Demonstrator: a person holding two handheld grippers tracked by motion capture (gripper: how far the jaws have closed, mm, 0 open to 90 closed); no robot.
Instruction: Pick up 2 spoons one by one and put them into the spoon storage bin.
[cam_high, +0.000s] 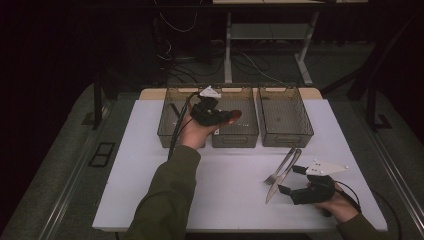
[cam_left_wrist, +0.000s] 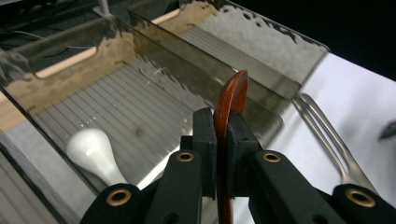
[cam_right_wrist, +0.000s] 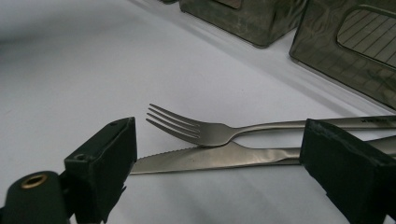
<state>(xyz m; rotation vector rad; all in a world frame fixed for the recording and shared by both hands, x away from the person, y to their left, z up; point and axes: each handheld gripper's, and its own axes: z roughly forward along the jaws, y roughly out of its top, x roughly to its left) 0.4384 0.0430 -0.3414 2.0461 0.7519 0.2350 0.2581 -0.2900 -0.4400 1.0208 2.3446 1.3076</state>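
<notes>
Clearly smooth wooden spoon (cam_left_wrist: 232, 100) (reddish)

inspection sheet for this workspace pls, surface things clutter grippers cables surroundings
surface: white table top, wooden strip along the far edge
job's things: brown wooden spoon; fork and knife lying touching; three smoky bins; white utensil in one bin
clutter: nothing seen
grippers: left hand-held gripper shut on the spoon above the bins; right hand-held gripper open around fork and knife
cables: black cable trailing from the left gripper
surroundings: dark floor, desk legs, loose wires
</notes>
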